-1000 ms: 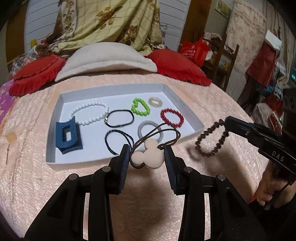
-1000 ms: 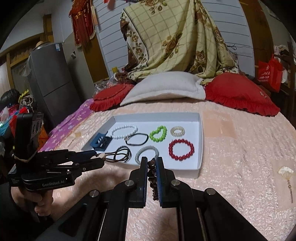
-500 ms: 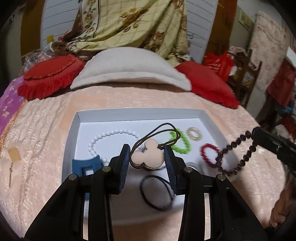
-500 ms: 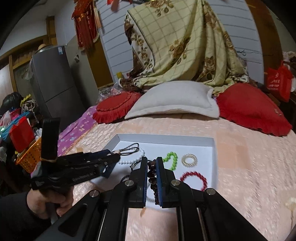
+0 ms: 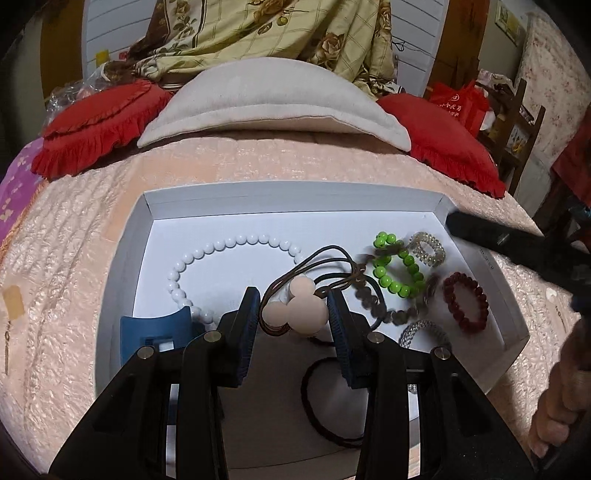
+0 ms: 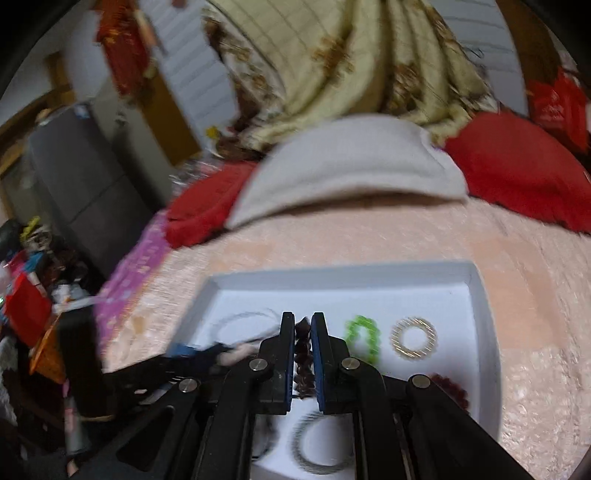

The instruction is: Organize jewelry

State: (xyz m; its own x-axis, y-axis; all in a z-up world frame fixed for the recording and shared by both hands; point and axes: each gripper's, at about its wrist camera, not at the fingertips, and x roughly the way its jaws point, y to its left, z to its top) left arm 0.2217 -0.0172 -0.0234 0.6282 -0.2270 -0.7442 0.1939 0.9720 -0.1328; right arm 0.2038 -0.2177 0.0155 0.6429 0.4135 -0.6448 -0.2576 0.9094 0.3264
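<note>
My left gripper [image 5: 293, 317] is shut on a hair tie with a pale pink mouse-shaped charm [image 5: 299, 308] and brown elastic loops, held above the white tray [image 5: 295, 192]. My right gripper [image 6: 303, 332] is shut on a dark brown bead bracelet [image 6: 303, 354], which swings blurred [image 5: 369, 295] over the tray's right half. In the tray lie a white bead bracelet [image 5: 229, 245], a green bead bracelet [image 5: 395, 266], a clear spiral ring [image 5: 426, 249], a red bead bracelet [image 5: 465, 302], a blue hair claw [image 5: 159, 326], a silver spiral tie [image 5: 421, 332] and black hair ties [image 5: 332, 398]. The right wrist view is motion-blurred.
The tray sits on a peach bedspread [image 5: 92, 258]. Behind it lie a grey pillow [image 5: 273, 99], red cushions [image 5: 96, 125] and a floral blanket [image 5: 266, 33]. A person's hand [image 5: 561, 406] holds the right gripper's handle. A grey fridge [image 6: 81, 177] and clutter stand left of the bed.
Both grippers have moved forward from the near side of the tray to over it. The brown bracelet now hangs above the tray's right half. Both grips are unchanged.
</note>
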